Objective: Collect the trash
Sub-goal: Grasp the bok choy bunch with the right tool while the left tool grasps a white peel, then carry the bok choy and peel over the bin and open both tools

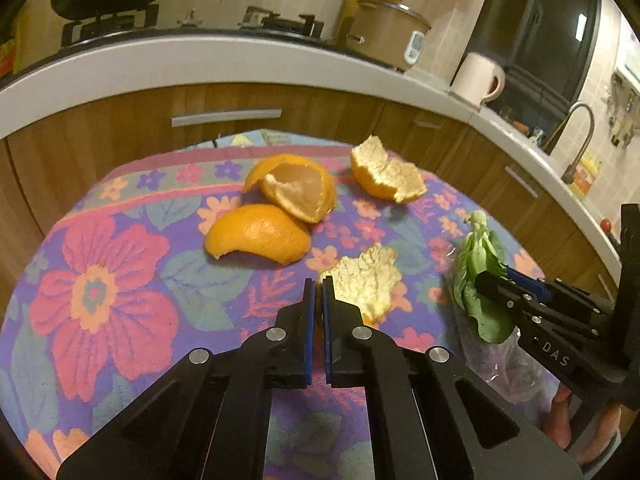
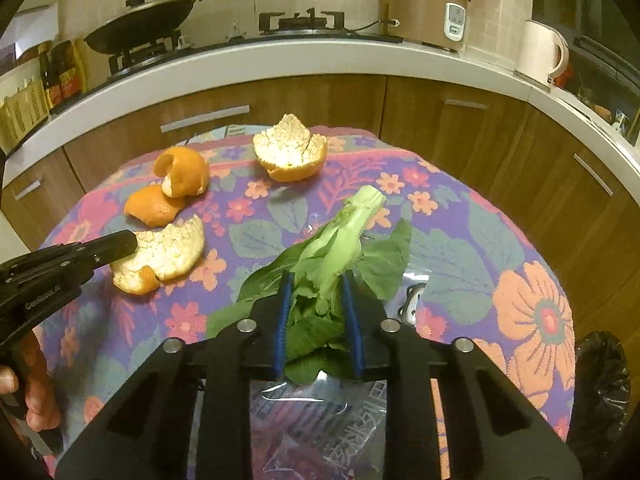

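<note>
Several orange peels lie on a flowered cloth [image 1: 100,264]. My left gripper [image 1: 318,282] is shut on the edge of the nearest peel [image 1: 368,280], pith side up; it also shows in the right wrist view [image 2: 164,248]. Two peels [image 1: 260,232] [image 1: 296,188] lie beyond it, and a further one [image 1: 384,172] at the far edge. My right gripper [image 2: 316,280] is shut on a green leafy vegetable [image 2: 340,236], stalk pointing away; it also shows in the left wrist view [image 1: 476,264]. A clear plastic wrapper [image 2: 312,420] lies under the right gripper.
A black bin bag [image 2: 600,392] hangs at the table's right edge. Behind the table are wooden cabinets [image 1: 224,116] and a white counter [image 1: 240,56] with a wok [image 2: 148,24], rice cooker [image 2: 428,8], kettle [image 1: 478,76] and tap [image 1: 580,136].
</note>
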Demonstrator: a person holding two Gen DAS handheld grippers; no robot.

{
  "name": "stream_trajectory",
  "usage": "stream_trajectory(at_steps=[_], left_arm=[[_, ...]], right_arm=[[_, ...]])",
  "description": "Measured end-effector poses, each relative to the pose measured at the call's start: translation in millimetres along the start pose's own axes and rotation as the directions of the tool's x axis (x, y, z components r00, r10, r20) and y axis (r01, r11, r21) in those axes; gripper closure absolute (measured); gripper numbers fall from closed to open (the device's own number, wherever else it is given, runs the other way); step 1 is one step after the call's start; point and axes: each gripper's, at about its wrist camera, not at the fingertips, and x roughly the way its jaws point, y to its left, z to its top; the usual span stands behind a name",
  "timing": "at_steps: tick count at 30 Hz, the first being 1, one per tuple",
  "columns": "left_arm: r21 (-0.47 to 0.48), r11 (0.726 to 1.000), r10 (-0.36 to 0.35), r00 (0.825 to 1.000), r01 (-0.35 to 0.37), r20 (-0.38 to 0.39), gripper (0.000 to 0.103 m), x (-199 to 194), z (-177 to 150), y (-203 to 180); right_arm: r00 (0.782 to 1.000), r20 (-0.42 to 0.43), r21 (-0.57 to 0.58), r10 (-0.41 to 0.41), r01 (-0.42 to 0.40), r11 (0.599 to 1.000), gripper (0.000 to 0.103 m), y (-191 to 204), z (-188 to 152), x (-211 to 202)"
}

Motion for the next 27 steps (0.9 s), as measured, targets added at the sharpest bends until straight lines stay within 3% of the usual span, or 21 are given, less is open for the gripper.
stream_trajectory(at_steps=[8, 16, 27], left_arm=[[0.014, 0.997, -0.082, 0.987, 0.081, 0.140, 0.102, -30, 3, -6], [0.092, 0.994, -0.081, 0.964, 0.059, 0.254, 0.102, -62, 5, -34], [0.131, 0.987, -0.131, 0.939, 0.093, 0.318, 0.102, -88, 6, -71]], right_arm=[[0.995, 0.093, 0.024, 0.034, -0.037, 0.999, 0.084, -6, 0, -25], [0.988, 0.142, 0.040, 0.064, -0.070, 0.997, 0.084, -15, -1, -46], [0.974, 0.215, 0.026, 0.071, -0.078, 0.997, 0.085, -28, -9, -83]])
